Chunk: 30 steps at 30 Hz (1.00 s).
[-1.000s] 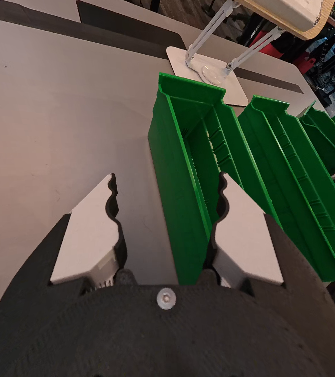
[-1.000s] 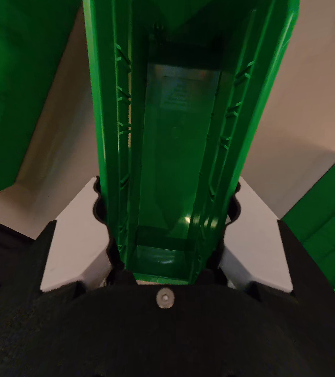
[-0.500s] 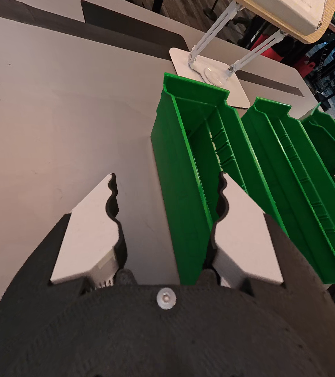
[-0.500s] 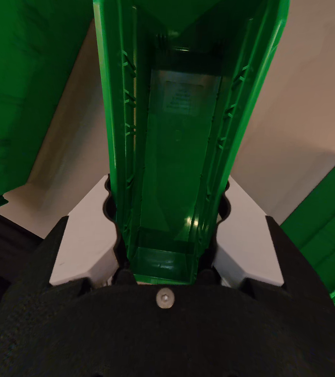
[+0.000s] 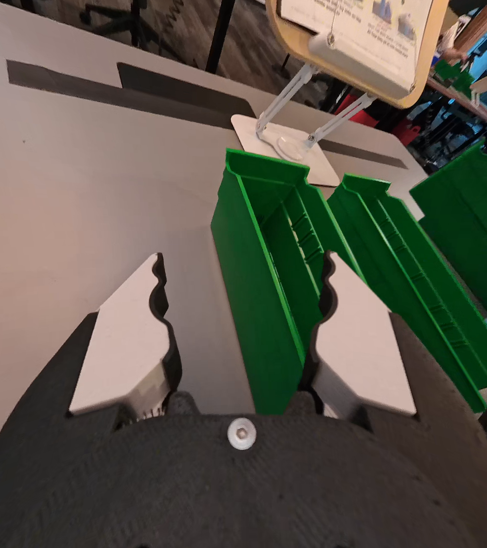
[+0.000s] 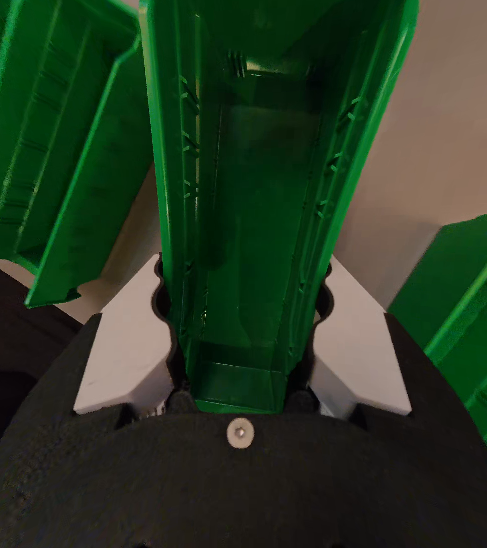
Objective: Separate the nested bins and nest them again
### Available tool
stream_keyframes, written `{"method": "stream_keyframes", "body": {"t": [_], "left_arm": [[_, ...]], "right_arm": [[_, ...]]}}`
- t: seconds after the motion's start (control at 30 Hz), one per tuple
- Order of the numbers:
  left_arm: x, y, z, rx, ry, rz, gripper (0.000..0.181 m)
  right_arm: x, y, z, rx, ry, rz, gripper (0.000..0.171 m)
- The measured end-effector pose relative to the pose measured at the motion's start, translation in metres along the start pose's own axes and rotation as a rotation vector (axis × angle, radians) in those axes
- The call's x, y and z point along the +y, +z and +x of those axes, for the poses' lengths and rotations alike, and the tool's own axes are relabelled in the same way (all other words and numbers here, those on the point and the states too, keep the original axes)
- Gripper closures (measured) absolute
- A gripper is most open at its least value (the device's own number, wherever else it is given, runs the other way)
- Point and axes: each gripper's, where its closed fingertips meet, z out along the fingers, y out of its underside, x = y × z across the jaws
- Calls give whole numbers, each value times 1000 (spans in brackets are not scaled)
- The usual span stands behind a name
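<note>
1. The right tongs (image 6: 243, 320) are clamped on a green bin (image 6: 266, 192), one finger pressed to each long outer wall at the bin's near end. Its long axis runs straight away from the tongs toward 12 o'clock, open side facing the camera.
2. In the left wrist view that held bin (image 5: 470, 231) hangs at about 2 o'clock, seemingly raised off the grey desk (image 5: 88, 192).
3. The left tongs (image 5: 243, 320) stand wide apart and hold nothing. The left-hand wall of the nearest bin (image 5: 254, 296) runs up between the fingers, close by the right finger (image 5: 355, 341).
4. A second bin (image 5: 408, 281) rests on the desk just beside the nearest one, at about 1 o'clock, its long axis roughly parallel.
5. The separating looks done. The next move likely turns on matching the held bin's long axis with a resting bin's. The right tongs carry it, so they are nearer that job.
6. A white stand base (image 5: 283, 148) sits at 12 o'clock behind the bins.
</note>
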Motion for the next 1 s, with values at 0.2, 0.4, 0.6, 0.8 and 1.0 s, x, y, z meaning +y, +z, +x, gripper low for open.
{"method": "stream_keyframes", "body": {"t": [0.2,0.4,0.6,0.8,1.0], "left_arm": [[-3,-3,-3,7,-17,21,78],[-1,-2,-4,15,-26,17,80],[1,-1,-5,19,-39,11,82],[4,1,-5,14,-42,3,83],[7,3,-6,6,-33,-11,83]], "right_arm": [[-23,-79,12,-16,59,133,69],[-8,-137,57,94,135,148,68],[30,-145,105,171,217,95,68],[60,-122,130,162,279,39,68],[73,-99,140,151,294,-9,68]]}}
